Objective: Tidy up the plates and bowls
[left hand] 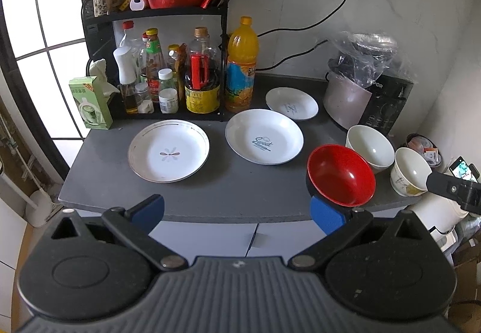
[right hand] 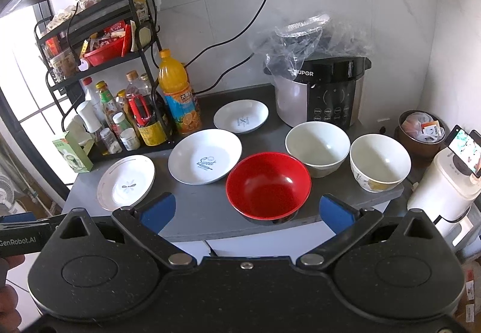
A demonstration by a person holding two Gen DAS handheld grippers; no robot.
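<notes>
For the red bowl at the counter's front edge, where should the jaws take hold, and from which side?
Grip the near rim of the red bowl, approaching from the front with the right gripper. The bowl sits upright and open, so one jaw can go inside and one outside; its near rim is unobstructed.

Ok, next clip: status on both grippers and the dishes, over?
Left gripper open, empty. Right gripper open, empty. Three plates and three bowls, red bowl nearest, all separate on the counter, unstacked. Nothing blocking.

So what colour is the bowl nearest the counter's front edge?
Red inside, the red bowl; clearest in the right wrist view.
</notes>
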